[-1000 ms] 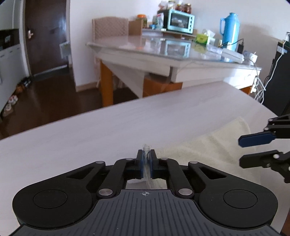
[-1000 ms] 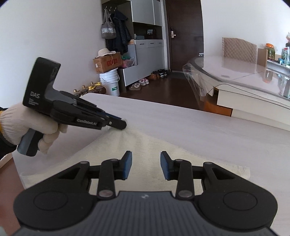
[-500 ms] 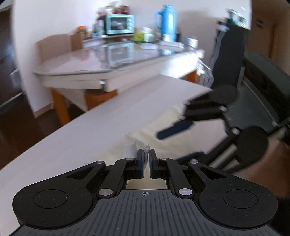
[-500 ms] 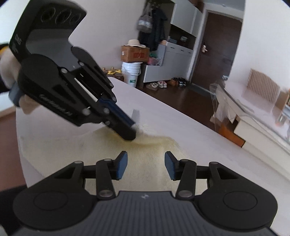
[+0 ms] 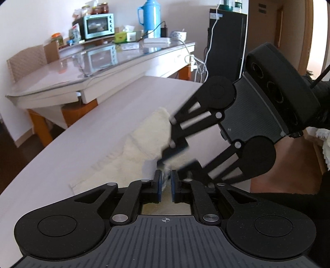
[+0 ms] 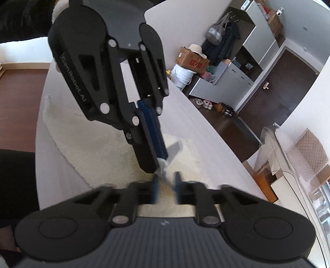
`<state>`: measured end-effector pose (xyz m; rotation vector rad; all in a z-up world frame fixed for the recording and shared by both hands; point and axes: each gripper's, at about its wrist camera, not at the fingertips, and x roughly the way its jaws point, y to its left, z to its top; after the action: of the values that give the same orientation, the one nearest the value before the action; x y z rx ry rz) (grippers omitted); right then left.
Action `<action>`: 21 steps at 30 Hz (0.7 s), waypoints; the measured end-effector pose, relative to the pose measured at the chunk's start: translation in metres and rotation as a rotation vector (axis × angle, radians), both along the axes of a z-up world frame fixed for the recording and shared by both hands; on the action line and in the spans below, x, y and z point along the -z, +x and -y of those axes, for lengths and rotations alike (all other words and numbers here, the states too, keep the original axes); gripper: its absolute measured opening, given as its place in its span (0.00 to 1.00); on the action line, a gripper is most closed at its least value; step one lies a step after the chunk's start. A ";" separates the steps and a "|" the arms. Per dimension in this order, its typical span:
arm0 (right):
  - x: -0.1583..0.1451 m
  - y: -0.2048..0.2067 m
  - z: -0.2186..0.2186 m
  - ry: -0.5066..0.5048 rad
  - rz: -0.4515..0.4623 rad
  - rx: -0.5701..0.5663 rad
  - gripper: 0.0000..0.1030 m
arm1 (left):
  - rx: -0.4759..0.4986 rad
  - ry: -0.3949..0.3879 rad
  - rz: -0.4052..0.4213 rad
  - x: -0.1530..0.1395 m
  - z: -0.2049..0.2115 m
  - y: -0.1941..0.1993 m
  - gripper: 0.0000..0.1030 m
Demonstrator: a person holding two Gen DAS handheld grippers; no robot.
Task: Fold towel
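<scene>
A cream towel (image 5: pixel 132 162) lies on the pale wooden table (image 5: pixel 82 144), also in the right wrist view (image 6: pixel 86 148). My left gripper (image 5: pixel 165 181) is shut on a towel corner and holds it lifted; it shows from outside in the right wrist view (image 6: pixel 159 162). My right gripper (image 6: pixel 166 184) is blurred, its jaws narrowly apart around that same pinched corner. From the left wrist view it (image 5: pixel 177 158) sits just in front of my left fingertips, jaws either side of the cloth.
A glass-topped table (image 5: pixel 99 68) with a toaster oven (image 5: pixel 99 25) and blue thermos (image 5: pixel 149 17) stands behind. A black cabinet (image 5: pixel 226 41) is at the right. Boxes and a white bucket (image 6: pixel 181 76) sit near the cupboards.
My left gripper carried the towel corner up and over toward the right gripper. The right gripper closed from wide open to a narrow gap at that corner.
</scene>
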<state>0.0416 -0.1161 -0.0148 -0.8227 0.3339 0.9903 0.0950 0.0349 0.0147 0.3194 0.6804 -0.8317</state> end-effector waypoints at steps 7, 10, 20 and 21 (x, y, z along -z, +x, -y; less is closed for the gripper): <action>-0.009 -0.002 0.017 0.046 -0.051 0.069 0.05 | -0.135 -0.032 0.015 -0.010 -0.037 -0.013 0.40; -0.019 -0.008 0.034 0.094 -0.077 0.090 0.05 | -0.198 0.008 0.013 -0.006 -0.050 -0.018 0.40; -0.043 -0.041 0.086 0.132 -0.085 0.192 0.05 | -0.268 0.058 0.015 0.000 -0.076 -0.066 0.40; -0.043 -0.043 0.091 0.134 -0.090 0.212 0.05 | -0.257 0.055 0.016 0.000 -0.077 -0.072 0.40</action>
<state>-0.0009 -0.2068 0.0286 -0.6086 0.4188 0.8432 0.0228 0.1116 0.0147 0.2811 0.7129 -0.5662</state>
